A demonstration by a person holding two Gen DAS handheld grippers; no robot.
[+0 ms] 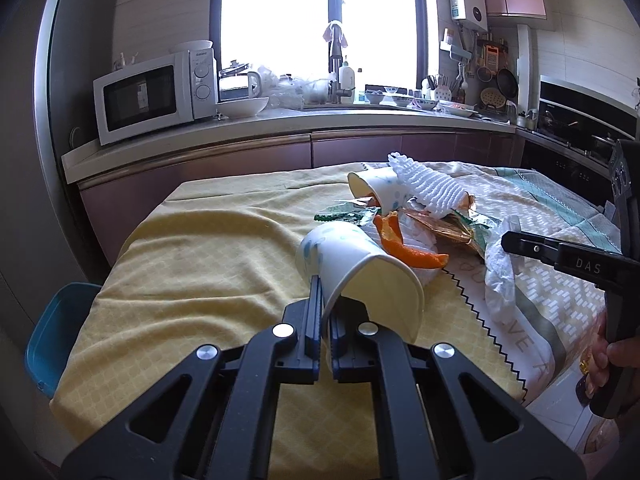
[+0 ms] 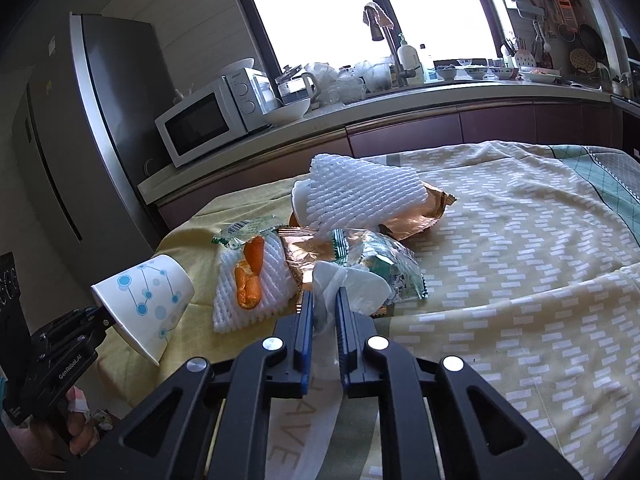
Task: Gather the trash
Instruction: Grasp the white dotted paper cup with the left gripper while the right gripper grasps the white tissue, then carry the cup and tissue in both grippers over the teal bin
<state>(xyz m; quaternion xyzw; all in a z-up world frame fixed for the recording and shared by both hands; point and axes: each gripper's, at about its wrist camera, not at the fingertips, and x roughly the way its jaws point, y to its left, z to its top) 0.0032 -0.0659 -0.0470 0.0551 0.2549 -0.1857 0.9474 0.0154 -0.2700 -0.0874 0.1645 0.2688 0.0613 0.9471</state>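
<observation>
A white paper cup with blue dots lies tilted on its side. My left gripper is shut on its rim. My right gripper is shut on a crumpled white tissue. The rest of the pile lies behind them on the table: a second paper cup, white foam netting, orange peel on another foam net, a green wrapper and a gold wrapper.
A yellow and patterned cloth covers the table. A blue container sits off the table's left edge. Behind stand the kitchen counter with a microwave and a grey fridge. A hand holds the right gripper.
</observation>
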